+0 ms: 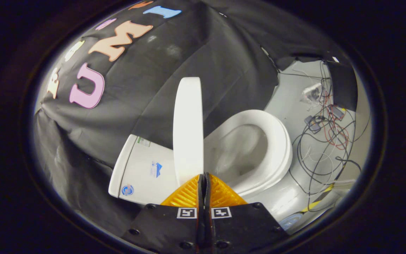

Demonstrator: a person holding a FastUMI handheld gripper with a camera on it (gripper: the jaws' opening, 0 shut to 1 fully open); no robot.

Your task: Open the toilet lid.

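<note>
Black cloth drapes the booth wall (196, 63) behind a white toilet (266, 197). Its cistern (143, 169) sits against the cloth. Raised and seen edge-on, the toilet lid (188, 127) stands just ahead of the fingers (204, 181), which are pressed together with nothing between them. Beside the lid, the seat (280, 148) rings the open bowl. Tangled cables (324, 141) lie on the pale floor beyond.
</note>
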